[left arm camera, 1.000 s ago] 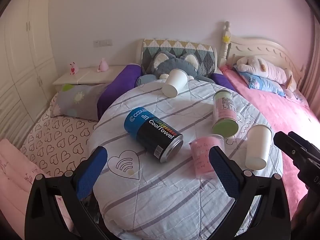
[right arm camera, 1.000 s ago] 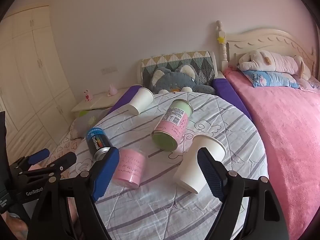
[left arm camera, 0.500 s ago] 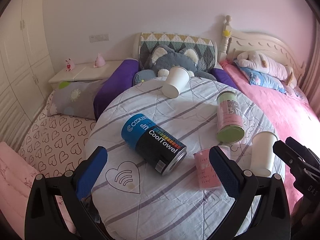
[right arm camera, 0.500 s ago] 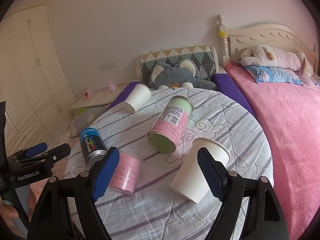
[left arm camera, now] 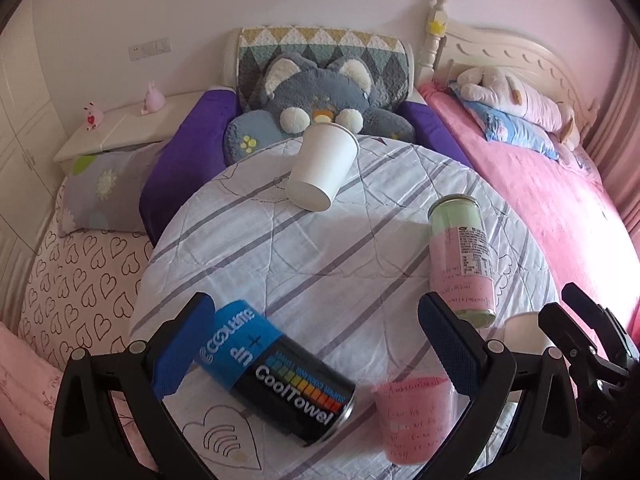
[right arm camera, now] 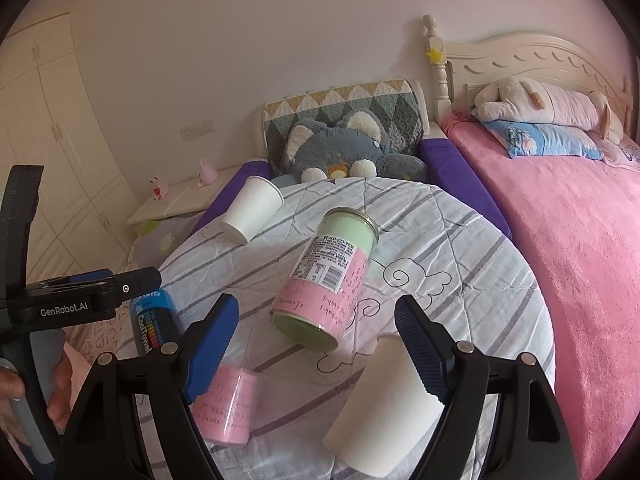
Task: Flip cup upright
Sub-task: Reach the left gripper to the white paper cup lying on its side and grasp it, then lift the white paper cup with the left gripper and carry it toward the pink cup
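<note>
A white paper cup [left arm camera: 323, 166] lies on its side at the far edge of the round striped table [left arm camera: 328, 248]; it also shows in the right wrist view [right arm camera: 252, 209]. A second white paper cup [right arm camera: 382, 406] lies tipped at the near right, just under my right gripper's right finger; in the left wrist view [left arm camera: 520, 330] it is mostly hidden. A pink cup [left arm camera: 416, 420] sits at the near edge and shows in the right wrist view [right arm camera: 226, 404]. My left gripper [left arm camera: 316, 344] is open and empty over the blue can. My right gripper [right arm camera: 316, 344] is open and empty.
A blue and black CoolTowel can [left arm camera: 276, 372] and a green and pink can [left arm camera: 462, 260] lie on their sides on the table. A grey cat plush [left arm camera: 316, 100] sits behind the table. A pink bed [right arm camera: 580, 240] lies to the right, a nightstand [left arm camera: 120, 128] to the left.
Both grippers have moved forward and lower over the table. The near cans and cups now sit closer to the fingers. Nothing was gripped.
</note>
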A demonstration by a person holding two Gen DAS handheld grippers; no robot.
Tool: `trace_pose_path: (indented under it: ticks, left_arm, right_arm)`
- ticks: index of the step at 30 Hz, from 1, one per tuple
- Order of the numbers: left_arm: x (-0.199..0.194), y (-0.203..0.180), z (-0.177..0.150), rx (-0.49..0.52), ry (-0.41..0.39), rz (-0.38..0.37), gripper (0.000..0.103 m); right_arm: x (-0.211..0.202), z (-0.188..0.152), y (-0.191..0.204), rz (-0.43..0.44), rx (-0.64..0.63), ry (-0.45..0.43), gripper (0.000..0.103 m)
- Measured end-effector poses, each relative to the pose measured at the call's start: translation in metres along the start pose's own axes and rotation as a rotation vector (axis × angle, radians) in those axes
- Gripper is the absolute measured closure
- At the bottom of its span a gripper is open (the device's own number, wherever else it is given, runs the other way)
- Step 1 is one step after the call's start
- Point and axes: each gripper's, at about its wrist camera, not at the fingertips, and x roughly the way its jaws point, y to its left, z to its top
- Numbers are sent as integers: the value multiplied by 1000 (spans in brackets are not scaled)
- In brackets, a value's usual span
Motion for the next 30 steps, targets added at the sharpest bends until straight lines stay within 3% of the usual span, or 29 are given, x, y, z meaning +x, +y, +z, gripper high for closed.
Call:
trace_pose_path:
  ticks: [11, 15, 18, 22, 26, 30]
  left_arm:
    - [96, 3, 77, 59, 133, -31, 0]
    - [127, 1, 94, 73, 153, 74, 0]
    - [144, 5, 102, 47, 191, 20, 0]
    - [161, 4, 106, 51, 214, 58, 1]
    - [170, 7, 103, 26, 269, 10, 37]
    - [164, 7, 98, 36, 247, 2, 39]
  right_arm:
    - [39, 18, -5, -8, 51, 11, 21]
    - [44, 21, -7, -1, 55, 3, 21]
    - [48, 24, -8, 7, 56, -5, 21]
    - [55, 24, -8, 10, 55, 9, 21]
    - [59, 23, -9, 10, 55, 18, 21]
    - [57, 22, -11, 10, 61, 16, 21]
